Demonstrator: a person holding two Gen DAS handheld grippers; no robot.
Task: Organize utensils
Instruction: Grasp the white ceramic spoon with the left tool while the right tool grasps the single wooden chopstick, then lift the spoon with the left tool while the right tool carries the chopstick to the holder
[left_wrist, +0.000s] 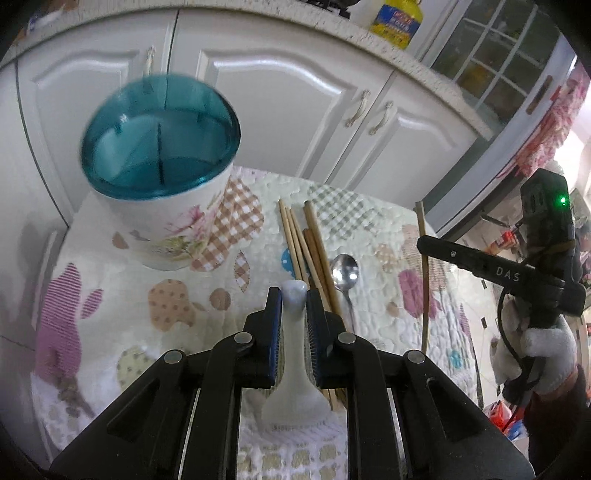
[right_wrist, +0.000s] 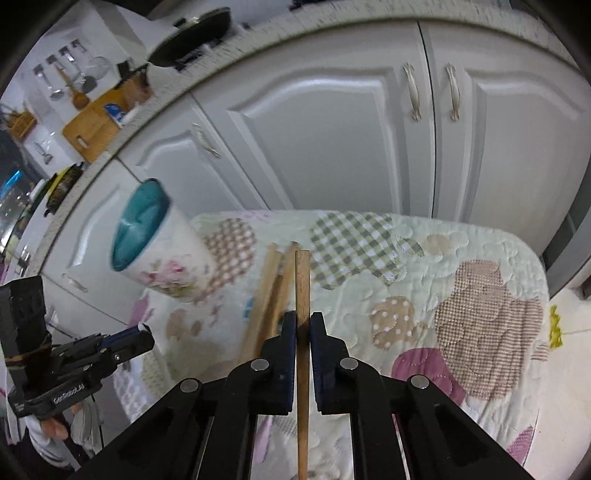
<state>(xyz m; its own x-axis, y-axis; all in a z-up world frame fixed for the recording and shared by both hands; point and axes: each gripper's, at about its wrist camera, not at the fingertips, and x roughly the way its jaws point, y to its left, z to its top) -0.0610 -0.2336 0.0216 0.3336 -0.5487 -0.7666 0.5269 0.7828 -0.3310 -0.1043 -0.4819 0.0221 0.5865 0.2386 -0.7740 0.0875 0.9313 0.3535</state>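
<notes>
Left gripper (left_wrist: 294, 295) clamped on white ceramic spoon (left_wrist: 294, 369); right gripper (right_wrist: 303, 325) pinching one chopstick (right_wrist: 303, 280), both lifted above quilted bench (right_wrist: 461, 258). Could slip or miss utensil holder (left_wrist: 162, 170); remaining chopsticks (left_wrist: 306, 254), metal spoon (left_wrist: 344, 273) alongside.

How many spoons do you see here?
2. A white ceramic spoon is clamped by its handle in the left hand-held gripper. A metal spoon lies on the quilted cloth beside the loose chopsticks. The gripper may hide others.
</notes>
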